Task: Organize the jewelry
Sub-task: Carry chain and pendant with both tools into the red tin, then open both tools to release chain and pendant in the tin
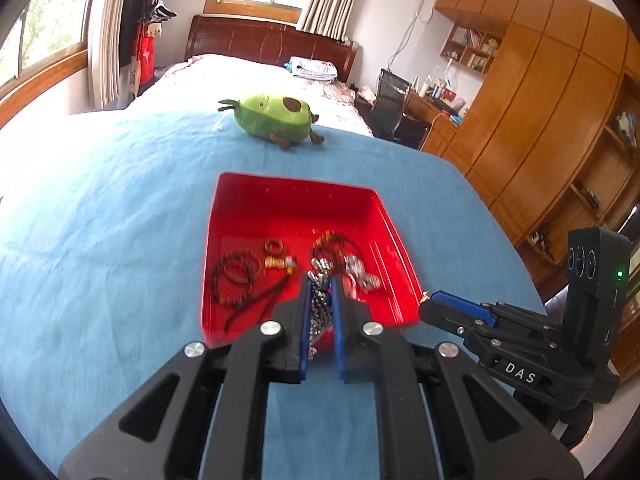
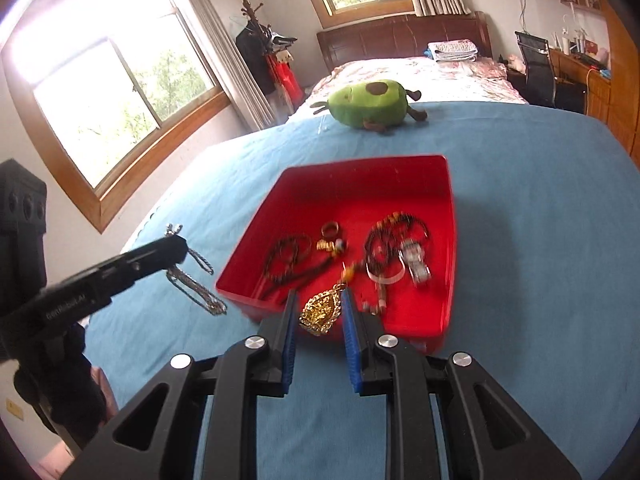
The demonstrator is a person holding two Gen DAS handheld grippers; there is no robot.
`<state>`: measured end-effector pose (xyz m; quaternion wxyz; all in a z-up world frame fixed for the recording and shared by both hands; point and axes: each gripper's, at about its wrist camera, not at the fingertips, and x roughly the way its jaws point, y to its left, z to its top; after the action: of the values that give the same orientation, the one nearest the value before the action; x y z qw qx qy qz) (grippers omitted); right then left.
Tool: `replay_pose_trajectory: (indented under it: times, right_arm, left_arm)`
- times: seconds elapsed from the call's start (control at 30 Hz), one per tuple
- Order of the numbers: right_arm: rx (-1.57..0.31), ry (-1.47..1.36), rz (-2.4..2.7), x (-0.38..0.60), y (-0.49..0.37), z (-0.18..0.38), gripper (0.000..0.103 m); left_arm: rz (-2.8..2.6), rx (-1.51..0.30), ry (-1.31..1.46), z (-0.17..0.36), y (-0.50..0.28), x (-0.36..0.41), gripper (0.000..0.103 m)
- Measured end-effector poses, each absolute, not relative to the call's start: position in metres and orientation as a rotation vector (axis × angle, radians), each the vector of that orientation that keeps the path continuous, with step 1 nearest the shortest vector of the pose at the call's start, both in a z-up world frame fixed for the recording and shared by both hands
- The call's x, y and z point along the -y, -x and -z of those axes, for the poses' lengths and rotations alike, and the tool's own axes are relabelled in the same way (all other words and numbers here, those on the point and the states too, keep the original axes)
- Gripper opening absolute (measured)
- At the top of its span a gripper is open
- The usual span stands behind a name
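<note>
Jewelry lies in the red tray (image 1: 288,204) toward its near edge. Left gripper (image 1: 321,280) pinches a silver chain (image 1: 318,312); right gripper (image 2: 318,300) clasps a gold pendant (image 2: 320,312) over that edge.

A gold pendant (image 2: 321,312) hangs between the right tool's (image 2: 319,308) parted fingers, over the red tray's (image 2: 450,248) near rim.

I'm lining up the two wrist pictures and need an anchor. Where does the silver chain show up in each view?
Left wrist view: the silver chain hangs low in the centre, pinched between the left gripper fingers, over the near rim of the red tray.
Right wrist view: silver chain dangles at the left, below the left gripper, left of the red tray.
Shared landmark: the green avocado plush beyond the tray.
</note>
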<state>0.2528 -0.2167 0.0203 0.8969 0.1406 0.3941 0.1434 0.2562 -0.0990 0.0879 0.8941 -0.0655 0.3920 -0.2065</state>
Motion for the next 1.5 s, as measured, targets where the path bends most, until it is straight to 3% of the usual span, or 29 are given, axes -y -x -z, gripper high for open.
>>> replay_pose_trajectory:
  times: [0.63, 1.5]
  right_arm:
    - [-0.969, -0.283, -0.195, 0.220, -0.384, 0.052, 0.021]
    - [-0.991, -0.275, -0.147, 0.221, -0.407, 0.057, 0.021]
  left_arm:
    - [0.400, -0.984, 0.141, -0.006, -0.400, 0.124, 0.008]
    - [0.365, -1.003, 0.118, 0.009, -0.426, 0.131, 0.008]
